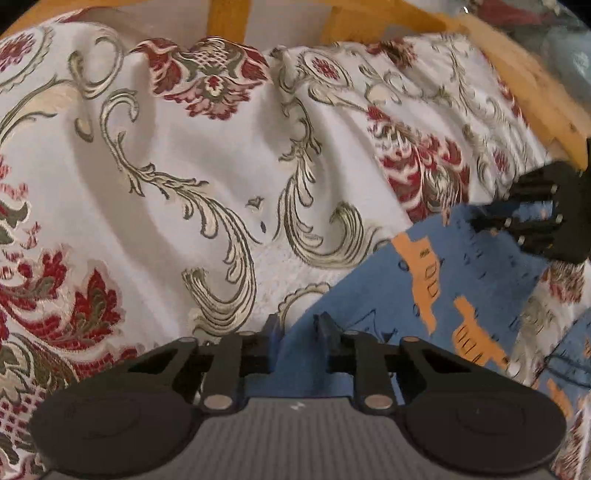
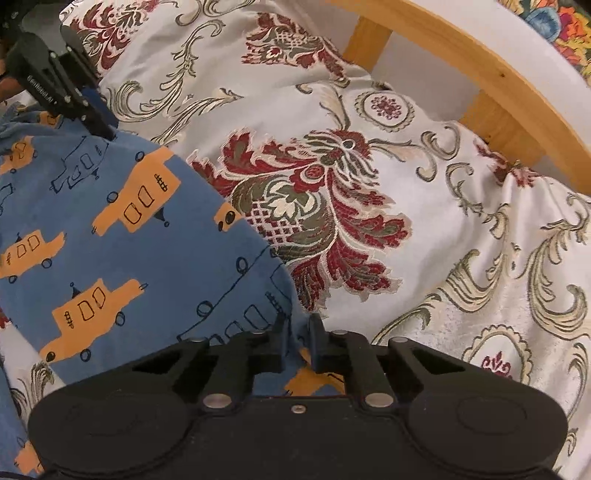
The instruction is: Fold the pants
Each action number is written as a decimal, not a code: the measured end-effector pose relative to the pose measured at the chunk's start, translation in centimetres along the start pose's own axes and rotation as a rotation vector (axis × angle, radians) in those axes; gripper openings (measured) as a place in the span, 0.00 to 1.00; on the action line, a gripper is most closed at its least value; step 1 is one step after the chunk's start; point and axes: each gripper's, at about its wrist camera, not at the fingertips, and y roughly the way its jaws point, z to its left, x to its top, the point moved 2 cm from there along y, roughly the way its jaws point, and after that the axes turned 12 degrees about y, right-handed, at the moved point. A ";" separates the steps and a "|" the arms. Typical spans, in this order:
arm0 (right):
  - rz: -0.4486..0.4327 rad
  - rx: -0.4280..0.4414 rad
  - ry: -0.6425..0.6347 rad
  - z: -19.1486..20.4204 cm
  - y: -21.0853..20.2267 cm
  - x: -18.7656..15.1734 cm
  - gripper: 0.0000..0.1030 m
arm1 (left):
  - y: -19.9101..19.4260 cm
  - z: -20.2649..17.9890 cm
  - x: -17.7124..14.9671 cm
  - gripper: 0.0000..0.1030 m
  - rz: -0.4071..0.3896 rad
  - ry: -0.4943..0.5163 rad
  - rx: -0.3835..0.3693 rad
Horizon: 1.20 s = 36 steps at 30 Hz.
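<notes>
The blue pants [image 2: 147, 240], printed with orange cars, lie on a floral bedspread [image 2: 443, 221]. At the bottom of the right wrist view my right gripper [image 2: 298, 326] is shut on the pants' near right edge, with blue cloth pinched between its fingers. My left gripper [image 2: 109, 127] bites the far corner of the same edge at the top left. In the left wrist view the pants [image 1: 461, 266] fill the lower right. There my left gripper [image 1: 300, 326] holds blue cloth between its fingers, and the right gripper [image 1: 487, 212] grips the cloth at the right.
The cream bedspread [image 1: 184, 147] with red and olive flowers is rumpled into ridges around the pants. A curved wooden frame [image 2: 480, 62] runs behind it, seen as well in the left wrist view as a wooden frame [image 1: 517, 66]. A bright patterned cloth [image 2: 561, 26] lies beyond.
</notes>
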 end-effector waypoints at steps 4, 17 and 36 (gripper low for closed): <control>-0.027 -0.032 0.015 0.2 -0.2 -0.3 0.11 | -0.3 -1.4 0.0 0.01 0.002 0.067 0.050; -0.238 -0.139 0.069 2.0 -4.7 -3.6 0.00 | -4.1 -8.1 -1.5 0.00 -0.138 0.214 0.409; -0.450 -0.204 0.097 13.4 -22.2 -17.2 0.00 | -14.3 -21.0 -13.6 0.00 -0.371 0.297 0.445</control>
